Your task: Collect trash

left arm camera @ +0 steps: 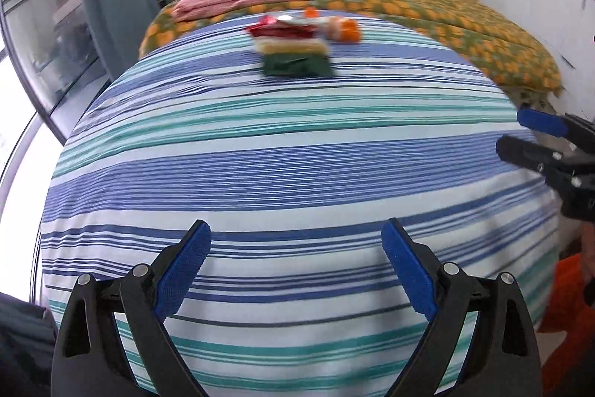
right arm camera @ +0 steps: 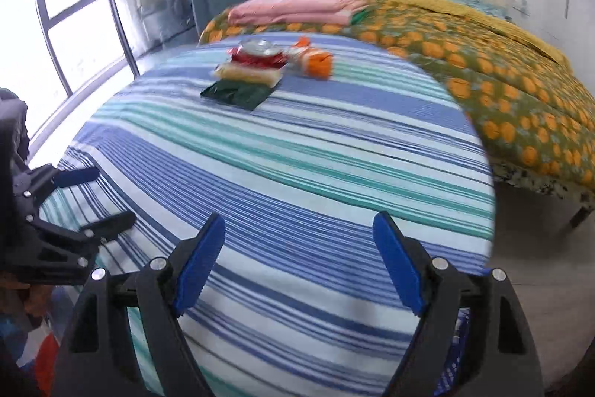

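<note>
- Wrappers lie bunched at the far side of the striped bedsheet (left arm camera: 282, 151): a green packet (left arm camera: 297, 66) nearest, a tan packet (left arm camera: 293, 46) touching it behind, a red wrapper (left arm camera: 282, 29) beyond that, and an orange-and-white wrapper (left arm camera: 344, 29) just beside on the right.
- Left tongs (left arm camera: 295, 259) stand wide and empty, well short of the pile.
- Right tongs (right arm camera: 299, 246) are likewise wide with nothing between them.
- Judgement: the step is the reach. Approach low along the sheet, take the green packet first by its near edge, and close only when one pad slides under it.
- Risk: thin foil may slip or drag sheet fabric.
</note>
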Available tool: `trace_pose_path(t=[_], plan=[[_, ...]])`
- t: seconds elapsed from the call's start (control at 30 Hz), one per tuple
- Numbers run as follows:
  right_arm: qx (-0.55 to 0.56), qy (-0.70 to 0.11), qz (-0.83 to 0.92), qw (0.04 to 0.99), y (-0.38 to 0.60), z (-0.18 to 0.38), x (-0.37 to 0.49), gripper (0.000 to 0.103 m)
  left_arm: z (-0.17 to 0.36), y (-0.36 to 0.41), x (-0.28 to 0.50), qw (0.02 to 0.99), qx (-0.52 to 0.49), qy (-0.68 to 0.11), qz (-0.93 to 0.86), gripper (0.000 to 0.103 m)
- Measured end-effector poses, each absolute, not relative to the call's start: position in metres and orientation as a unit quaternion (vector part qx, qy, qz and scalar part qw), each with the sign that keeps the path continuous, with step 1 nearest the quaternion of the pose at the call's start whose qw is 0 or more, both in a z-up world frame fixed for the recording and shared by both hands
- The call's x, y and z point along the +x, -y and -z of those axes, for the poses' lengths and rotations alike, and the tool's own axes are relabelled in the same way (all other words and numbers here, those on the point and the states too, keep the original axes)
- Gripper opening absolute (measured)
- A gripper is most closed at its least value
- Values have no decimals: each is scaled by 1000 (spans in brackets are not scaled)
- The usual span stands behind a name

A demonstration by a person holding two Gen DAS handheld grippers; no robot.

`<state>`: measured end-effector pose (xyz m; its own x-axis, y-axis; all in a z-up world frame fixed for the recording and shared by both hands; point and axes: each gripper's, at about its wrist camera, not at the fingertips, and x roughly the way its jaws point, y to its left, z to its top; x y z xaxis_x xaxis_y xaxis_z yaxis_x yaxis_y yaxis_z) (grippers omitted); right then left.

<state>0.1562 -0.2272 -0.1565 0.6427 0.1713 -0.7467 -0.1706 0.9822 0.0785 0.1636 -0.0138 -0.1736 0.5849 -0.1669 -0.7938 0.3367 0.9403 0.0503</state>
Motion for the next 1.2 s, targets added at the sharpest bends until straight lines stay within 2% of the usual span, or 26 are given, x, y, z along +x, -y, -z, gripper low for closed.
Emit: trace_pose_path(t=[0.2, 0.5, 0.87, 0.9, 0.93, 0.97, 1.0, 1.1, 1.2], plan=[[-26, -437, -112, 892, 201, 174, 177, 80, 177, 3, 189, 879, 105, -440, 151, 92], [-35, -445, -118, 887, 184, 189, 189, 83, 159, 28, 283, 876, 120, -423, 199, 96], [-30, -444, -113, 888, 184, 189, 189, 84, 189, 85, 368, 868, 98, -454, 174, 96], [-29, -444, -114, 888, 184, 189, 189, 84, 188, 87, 369, 870, 100, -451, 170, 86], [-29, -444, -113, 888, 184, 189, 189, 84, 187, 86, 368, 872, 92, -446, 179, 72], [-29, -444, -113, 888, 183, 189, 188, 84, 186, 85, 366, 871, 87, -447, 184, 68], [-29, -444, -113, 888, 184, 189, 189, 84, 184, 84, 363, 871, 90, -446, 182, 59], [-28, -444, -113, 888, 184, 189, 189, 84, 181, 73, 346, 867, 88, -451, 192, 55], [-27, -444, -114, 888, 183, 189, 189, 84, 178, 50, 317, 869, 83, -455, 178, 56]])
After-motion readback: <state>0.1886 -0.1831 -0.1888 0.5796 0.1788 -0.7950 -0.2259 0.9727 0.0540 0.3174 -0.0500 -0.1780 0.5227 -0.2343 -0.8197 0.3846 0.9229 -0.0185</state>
